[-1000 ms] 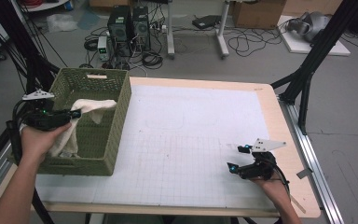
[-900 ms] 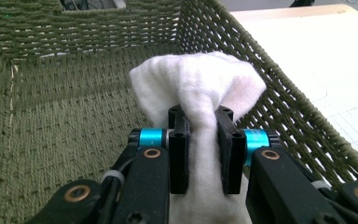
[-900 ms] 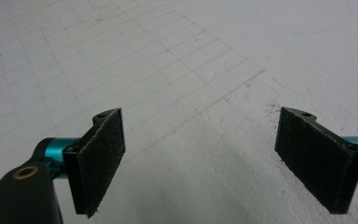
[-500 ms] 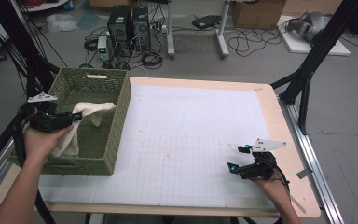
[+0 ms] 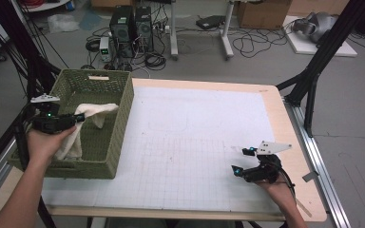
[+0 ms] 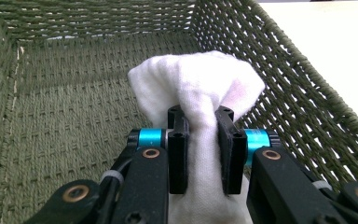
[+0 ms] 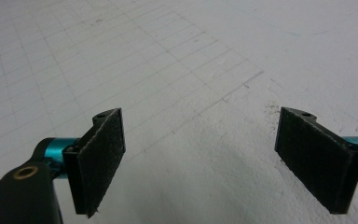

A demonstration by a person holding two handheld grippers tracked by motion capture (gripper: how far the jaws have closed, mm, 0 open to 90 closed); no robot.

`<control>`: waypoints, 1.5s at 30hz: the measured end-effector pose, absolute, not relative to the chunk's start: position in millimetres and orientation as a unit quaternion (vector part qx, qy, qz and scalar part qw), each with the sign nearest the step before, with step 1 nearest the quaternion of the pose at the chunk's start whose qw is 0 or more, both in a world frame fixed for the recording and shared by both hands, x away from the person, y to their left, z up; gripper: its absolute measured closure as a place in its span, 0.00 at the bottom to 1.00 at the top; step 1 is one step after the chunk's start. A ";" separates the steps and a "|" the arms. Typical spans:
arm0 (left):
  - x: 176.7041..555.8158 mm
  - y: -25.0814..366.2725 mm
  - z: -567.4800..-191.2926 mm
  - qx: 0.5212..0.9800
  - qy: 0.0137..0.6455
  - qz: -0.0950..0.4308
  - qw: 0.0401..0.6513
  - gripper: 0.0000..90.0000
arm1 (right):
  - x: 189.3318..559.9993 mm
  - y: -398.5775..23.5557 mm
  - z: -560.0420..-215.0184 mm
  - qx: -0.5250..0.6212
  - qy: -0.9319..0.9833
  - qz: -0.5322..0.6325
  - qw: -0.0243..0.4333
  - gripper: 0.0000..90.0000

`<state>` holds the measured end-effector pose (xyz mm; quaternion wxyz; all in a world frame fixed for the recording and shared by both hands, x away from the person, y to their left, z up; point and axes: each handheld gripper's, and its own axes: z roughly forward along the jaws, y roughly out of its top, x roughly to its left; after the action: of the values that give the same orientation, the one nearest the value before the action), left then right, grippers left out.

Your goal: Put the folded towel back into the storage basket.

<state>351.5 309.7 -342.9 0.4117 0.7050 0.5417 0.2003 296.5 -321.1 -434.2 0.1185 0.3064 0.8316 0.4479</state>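
Observation:
A white cloth [image 5: 96,110] hangs over the inside of a green woven basket [image 5: 123,109] at the table's left side. My left gripper [image 5: 78,118] is shut on the cloth, whose lower part drapes down beside the person's hand. In the left gripper view the cloth [image 6: 200,79] bulges out above the left gripper [image 6: 200,116], pinched between both pads, with the basket's wall [image 6: 303,98] behind it. My right gripper [image 5: 240,160] rests low over the white gridded mat [image 5: 185,142] near the front right. In its own view the right gripper [image 7: 200,154] stands open over the bare mat.
The wooden table edge [image 5: 285,123] borders the mat on the right. Black frame posts [image 5: 313,76] stand beside the table. On the floor behind are computer towers [image 5: 130,26] and cables.
My left gripper with the cloth has shifted only slightly over the basket. The right gripper has stayed where it was.

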 end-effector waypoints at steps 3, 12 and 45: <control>351.9 309.1 -343.0 0.703 0.544 0.204 0.411 0.85 | 296.4 -321.5 -434.0 0.307 0.831 0.449 0.120 0.17; 350.7 309.6 -342.8 0.716 0.537 0.193 0.403 0.69 | 296.2 -321.4 -433.6 0.306 0.831 0.449 0.120 0.17; 341.2 315.0 -332.6 0.731 0.502 0.196 0.418 0.79 | 294.9 -320.6 -431.7 0.302 0.829 0.455 0.121 0.17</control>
<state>341.2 315.0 -332.6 0.4184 0.7308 0.5025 0.1959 294.9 -320.6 -431.7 0.1214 0.3021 0.8291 0.4545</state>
